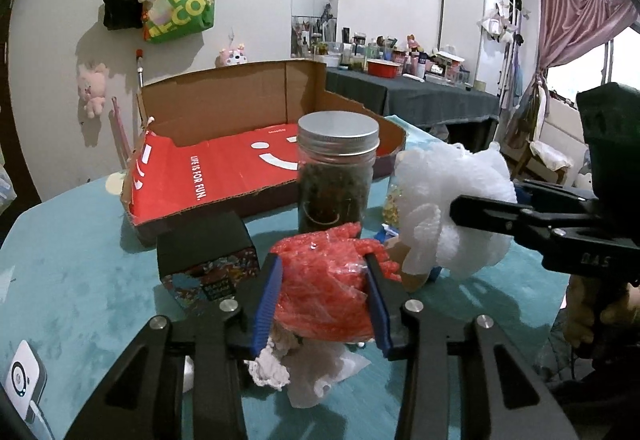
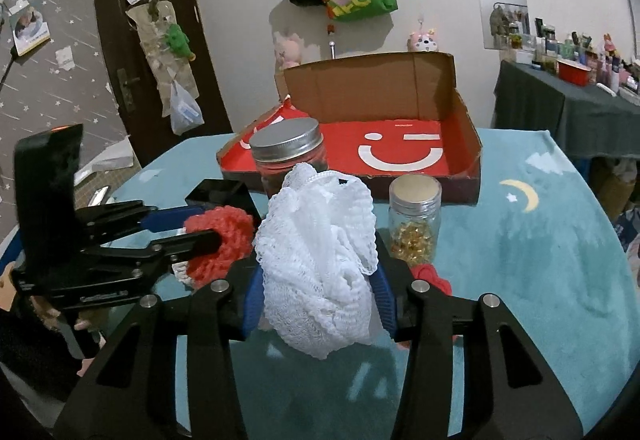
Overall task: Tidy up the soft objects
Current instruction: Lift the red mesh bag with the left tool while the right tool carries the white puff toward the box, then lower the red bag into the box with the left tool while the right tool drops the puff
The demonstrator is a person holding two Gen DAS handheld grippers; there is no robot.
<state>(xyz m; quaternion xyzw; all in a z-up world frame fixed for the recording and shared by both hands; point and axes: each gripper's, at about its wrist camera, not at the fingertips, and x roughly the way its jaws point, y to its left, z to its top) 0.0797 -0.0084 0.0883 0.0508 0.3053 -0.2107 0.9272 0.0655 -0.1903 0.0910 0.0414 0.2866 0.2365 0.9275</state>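
My left gripper (image 1: 322,264) is shut on a red knitted soft bundle (image 1: 320,288), its blue pads pressing both sides, a little above the teal tablecloth (image 1: 80,280). In the right wrist view my right gripper (image 2: 316,268) is shut on a white lace bundle (image 2: 320,240), held just above the cloth. Each tool shows in the other's view: the left gripper (image 2: 200,228) with the red bundle (image 2: 224,236) at the left, the right gripper (image 1: 460,210) with the white bundle (image 1: 448,192) at the right. An open cardboard box with a red floor (image 1: 224,176) (image 2: 400,156) lies behind both.
A tall metal-lidded jar of dark contents (image 1: 336,176) (image 2: 288,148) stands in front of the box. Nearby are a small jar of yellow bits (image 2: 416,216), a black box (image 1: 208,252), crumpled white pieces (image 1: 272,368), another red piece (image 2: 432,276) and a white device (image 1: 24,380).
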